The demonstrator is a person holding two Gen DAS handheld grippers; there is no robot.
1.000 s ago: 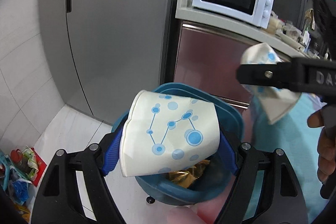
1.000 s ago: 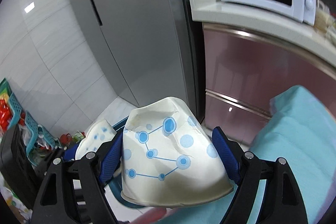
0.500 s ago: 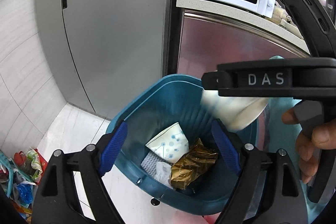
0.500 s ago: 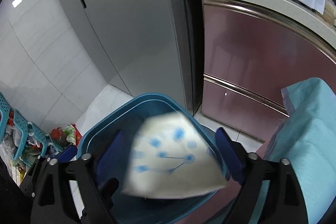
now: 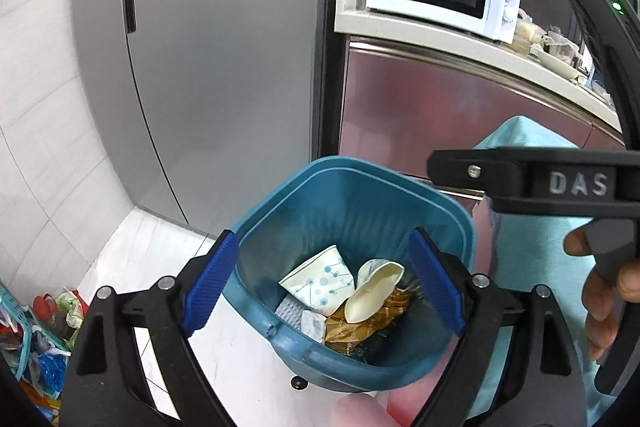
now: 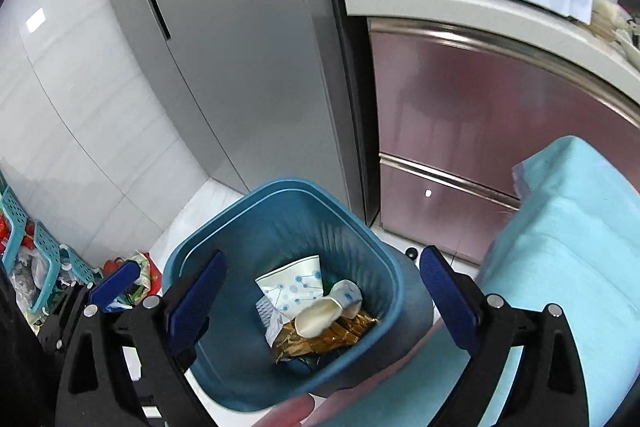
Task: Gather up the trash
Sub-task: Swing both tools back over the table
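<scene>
Now our left gripper [image 5: 322, 283] and right gripper [image 6: 322, 301] were opening, empty, above two cups [image 5: 320, 281] in the bin [image 5: 352, 183].

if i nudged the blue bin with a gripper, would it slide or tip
Probably slides or tips easily: the blue bin looks like thin plastic and holds only paper cups and a gold wrapper, so it is likely light. It stands on glossy floor tiles, giving little grip.

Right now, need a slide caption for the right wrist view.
Right gripper, jaws opening and empty, above the blue bin holding two paper cups and a gold wrapper.
</scene>
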